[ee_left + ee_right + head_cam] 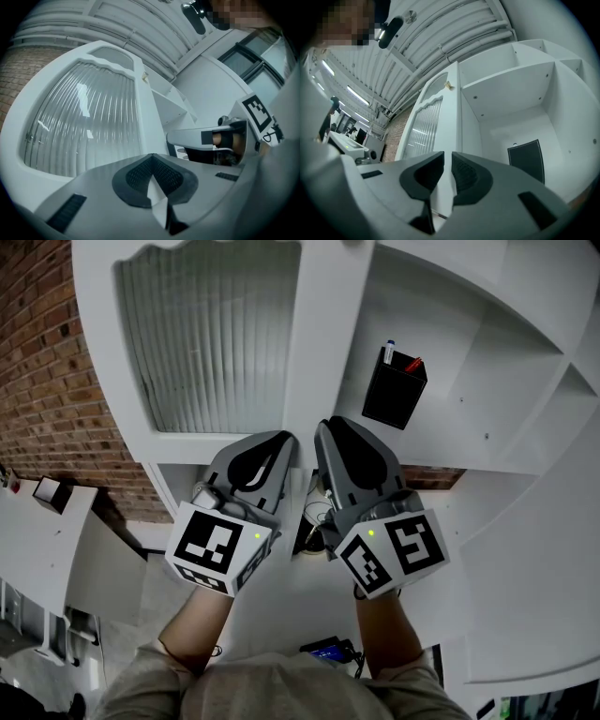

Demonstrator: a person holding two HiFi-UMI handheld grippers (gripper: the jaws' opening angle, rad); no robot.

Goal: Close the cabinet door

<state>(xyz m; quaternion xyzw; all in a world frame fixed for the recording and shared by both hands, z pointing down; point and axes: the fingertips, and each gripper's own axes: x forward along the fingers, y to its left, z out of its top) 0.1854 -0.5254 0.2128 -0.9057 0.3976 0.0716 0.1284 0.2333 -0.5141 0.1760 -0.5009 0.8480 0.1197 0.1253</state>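
The white cabinet door [323,352] with its ribbed glass pane [211,343] stands open, its free edge toward me. My right gripper [326,432] reaches up to that edge. In the right gripper view its jaws [447,157] stand close together with the door's white edge [446,117] between the pads. Just left of it, my left gripper [281,442] sits in front of the door's lower frame. Its pads [152,159] meet at the tips, and the ribbed pane [84,126] fills the view behind. The right gripper [171,138] shows side-on in the left gripper view.
Inside the open cabinet a black pen holder [394,387] stands on a white shelf [469,442]; it shows as a dark box [527,159] in the right gripper view. More shelves [534,381] curve off right. A brick wall [47,381] and a white desk [47,521] are at left.
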